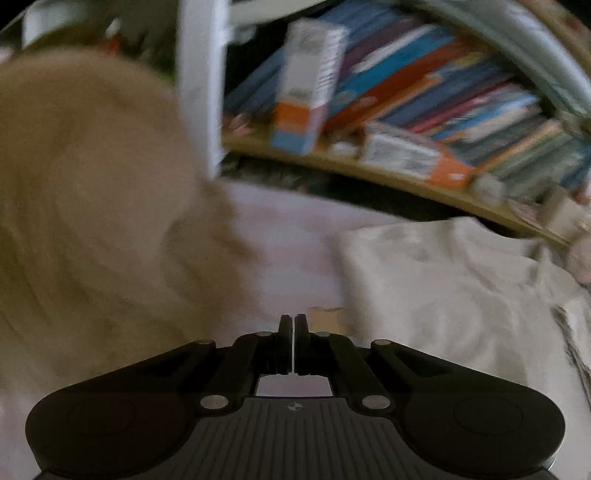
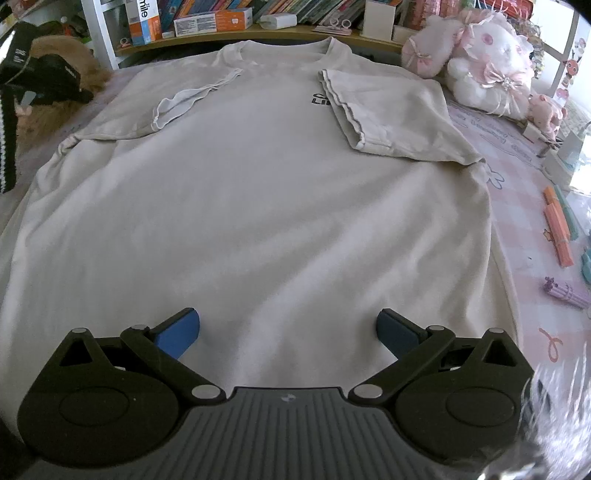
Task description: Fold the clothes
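Cream T-shirt (image 2: 258, 206) lies flat across the pink patterned bedspread (image 2: 524, 199), neck toward the bookshelf (image 2: 258, 35), and we can see both short sleeves folded inward over the chest, the right-hand one partly covering a small black print. Our right gripper (image 2: 288, 328) hovers over the lower part of the shirt with its blue pads (image 2: 177, 332) spread wide, nothing between them. Over on the far left of that view we catch our left gripper (image 1: 294, 325) as a dark shape beside a fluffy tan plush (image 2: 62, 88). Its own camera is smeared with motion blur, but we see its fingers clenched together, only a thin bright line between them, and no fabric caught there; they sit over bare bedspread, with the shirt's edge just to the right and the tan plush looming on the left. White and pink plush toys (image 2: 480, 70) sit at the shirt's far right corner, boxes (image 2: 210, 20) stand on the shelf, and bundles of coloured sticks (image 2: 557, 232) lie along the right side of the bed.
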Available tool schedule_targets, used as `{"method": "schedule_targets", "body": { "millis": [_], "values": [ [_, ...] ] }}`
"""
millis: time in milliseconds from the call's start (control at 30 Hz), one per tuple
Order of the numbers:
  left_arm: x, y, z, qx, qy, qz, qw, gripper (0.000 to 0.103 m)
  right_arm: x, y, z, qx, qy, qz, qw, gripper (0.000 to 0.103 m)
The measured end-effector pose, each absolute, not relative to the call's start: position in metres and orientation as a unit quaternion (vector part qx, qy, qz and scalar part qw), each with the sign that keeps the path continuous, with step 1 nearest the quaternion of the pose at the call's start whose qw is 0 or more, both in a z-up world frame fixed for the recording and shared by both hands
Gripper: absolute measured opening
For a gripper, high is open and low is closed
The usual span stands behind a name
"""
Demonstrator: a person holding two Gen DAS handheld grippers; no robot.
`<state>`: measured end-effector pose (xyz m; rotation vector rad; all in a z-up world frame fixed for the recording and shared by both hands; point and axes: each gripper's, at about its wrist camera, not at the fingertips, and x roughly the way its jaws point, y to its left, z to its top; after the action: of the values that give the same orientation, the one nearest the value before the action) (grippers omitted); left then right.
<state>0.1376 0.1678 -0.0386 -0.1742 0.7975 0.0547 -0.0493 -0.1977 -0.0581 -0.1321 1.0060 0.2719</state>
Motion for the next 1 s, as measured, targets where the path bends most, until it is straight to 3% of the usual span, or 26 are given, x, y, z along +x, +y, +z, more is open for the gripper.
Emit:
{"method": "schedule_targets", "body": {
  "millis": [333,467,633,767,900,1000],
  "values": [
    [0.103,0.024,-0.049,0.096,0.362,-0.107,0.921,0.025,-0.046,-0.196,-0.058,-0.066,0.479,0.137,0.864,0.103],
    [0.095,-0.001,-0.068,0.147,0.355,-0.101,0.918,0.026,-0.05,-0.197,-0.058,-0.065,0.475,0.141,0.866,0.103],
    [0.084,-0.005,-0.062,0.146,0.367,-0.103,0.913,0.027,-0.053,-0.198,-0.058,-0.064,0.469,0.146,0.869,0.103],
    [0.063,-0.01,-0.056,0.161,0.363,-0.143,0.906,0.041,-0.052,-0.199,-0.058,-0.06,0.468,0.149,0.869,0.103],
    [0.055,-0.008,-0.051,0.147,0.361,-0.14,0.91,0.043,-0.052,-0.2,-0.057,-0.056,0.469,0.153,0.868,0.103],
    [0.053,0.001,-0.045,0.127,0.356,-0.118,0.918,0.059,-0.052,-0.203,-0.056,-0.048,0.469,0.155,0.868,0.103]
  ]
}}
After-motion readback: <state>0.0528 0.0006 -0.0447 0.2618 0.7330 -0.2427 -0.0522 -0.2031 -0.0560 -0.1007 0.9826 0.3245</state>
